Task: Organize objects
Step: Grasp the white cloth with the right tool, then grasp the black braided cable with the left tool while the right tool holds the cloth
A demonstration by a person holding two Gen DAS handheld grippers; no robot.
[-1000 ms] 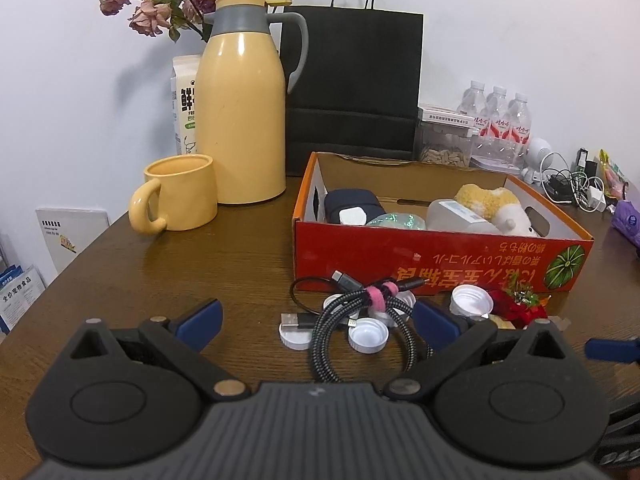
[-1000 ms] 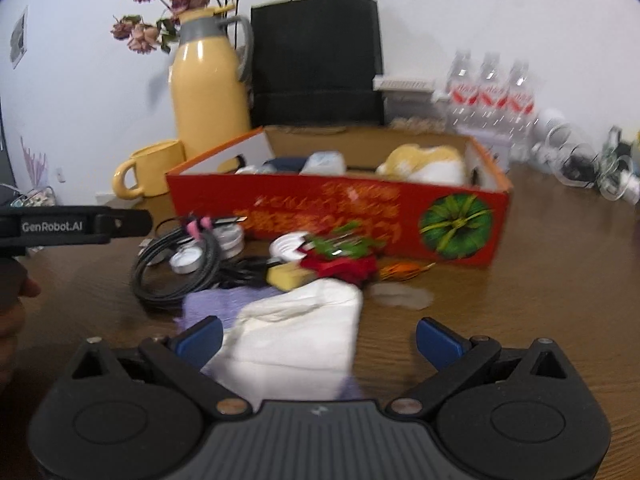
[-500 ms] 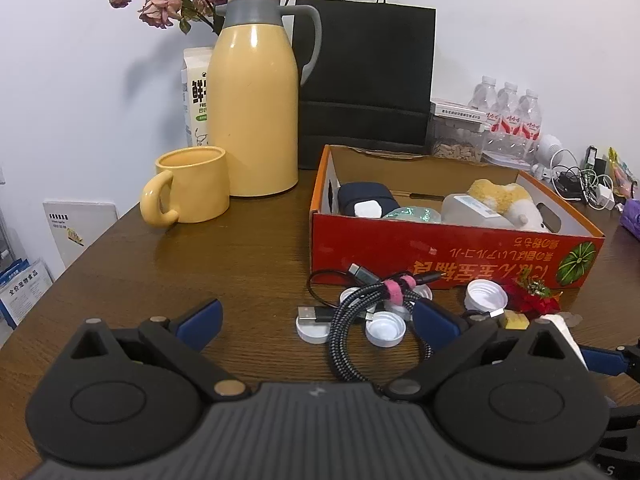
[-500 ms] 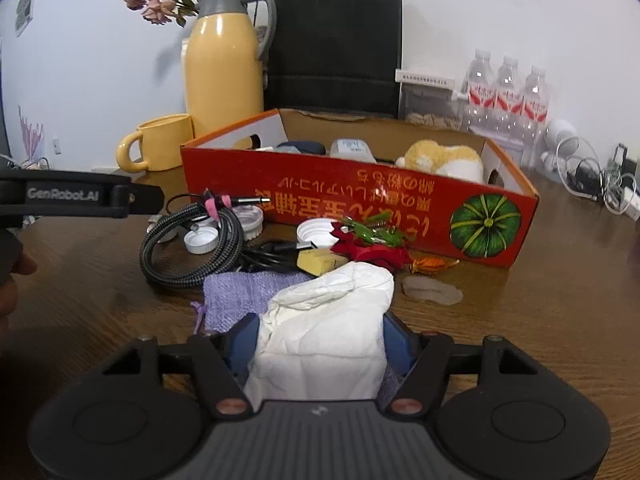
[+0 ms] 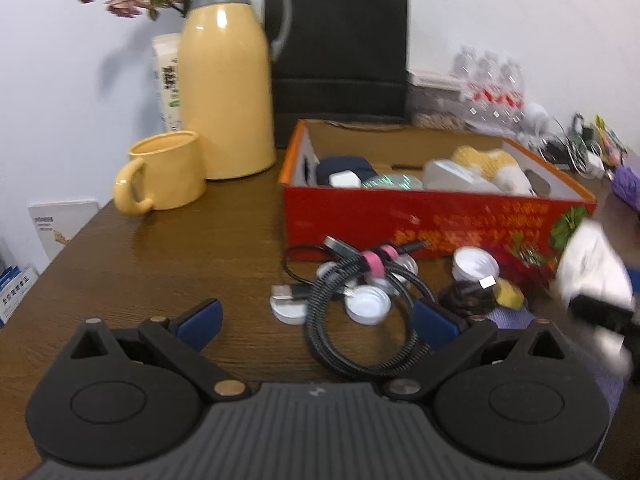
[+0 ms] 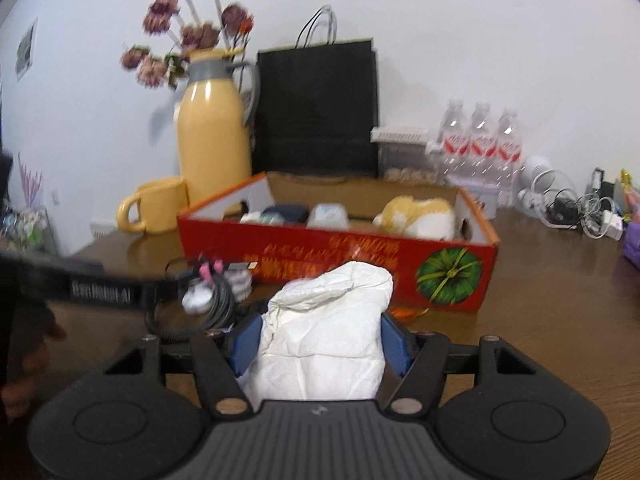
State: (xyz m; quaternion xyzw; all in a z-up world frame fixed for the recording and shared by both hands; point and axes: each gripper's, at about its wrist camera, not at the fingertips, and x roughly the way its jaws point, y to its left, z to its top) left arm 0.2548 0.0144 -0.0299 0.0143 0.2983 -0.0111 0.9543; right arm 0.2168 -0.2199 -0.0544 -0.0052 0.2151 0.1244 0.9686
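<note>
My right gripper [image 6: 320,340] is shut on a crumpled white bundle [image 6: 328,328], held just above the table in front of the red cardboard box [image 6: 320,256]. The left wrist view shows the same bundle [image 5: 592,276] raised at the far right, blurred. My left gripper [image 5: 318,322] is open and low over the table. A coiled black cable [image 5: 360,320] with pink ties lies between its fingertips, among white bottle caps [image 5: 366,304]. A purple pouch [image 5: 516,316] and a red flower ornament [image 5: 520,272] lie beside them. The box [image 5: 360,216] holds a plush toy and several small items.
A yellow thermos [image 5: 224,92] and yellow mug [image 5: 164,172] stand left of the box. Behind it is a black paper bag [image 5: 340,48]. Water bottles [image 6: 480,140] and tangled chargers [image 6: 572,208] sit at the back right. The table edge [image 5: 60,256] runs on the left.
My right gripper closed on the white bundle and lifted it off the purple pouch, toward the box. The left gripper stayed open and hardly moved.
</note>
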